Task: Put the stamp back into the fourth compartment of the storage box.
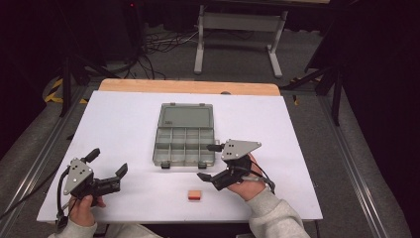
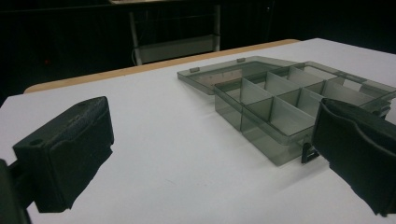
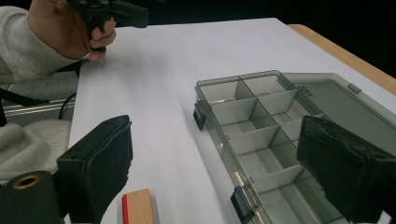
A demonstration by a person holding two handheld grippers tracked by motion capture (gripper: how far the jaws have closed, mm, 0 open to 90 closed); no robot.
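An open grey see-through compartment box [image 1: 185, 136] lies mid-table, its lid flat behind it and its cells holding nothing I can see. A small tan block with a red edge [image 1: 194, 195] sits near the front edge. My right gripper [image 1: 208, 161] hovers open between the box's front right corner and the block. In the right gripper view its jaws [image 3: 217, 149] stand wide, the block [image 3: 137, 207] low by the left jaw and the box [image 3: 261, 126] ahead. My left gripper [image 1: 109, 161] stands open at the front left, with nothing between its jaws [image 2: 215, 126] and the box [image 2: 289, 107] off to the right.
The white table top [image 1: 124, 124] ends in a wooden strip [image 1: 188, 87] at the back. Behind it on the floor stand a metal frame [image 1: 240, 29] and loose cables [image 1: 158, 44]. Rails run along both sides of the table.
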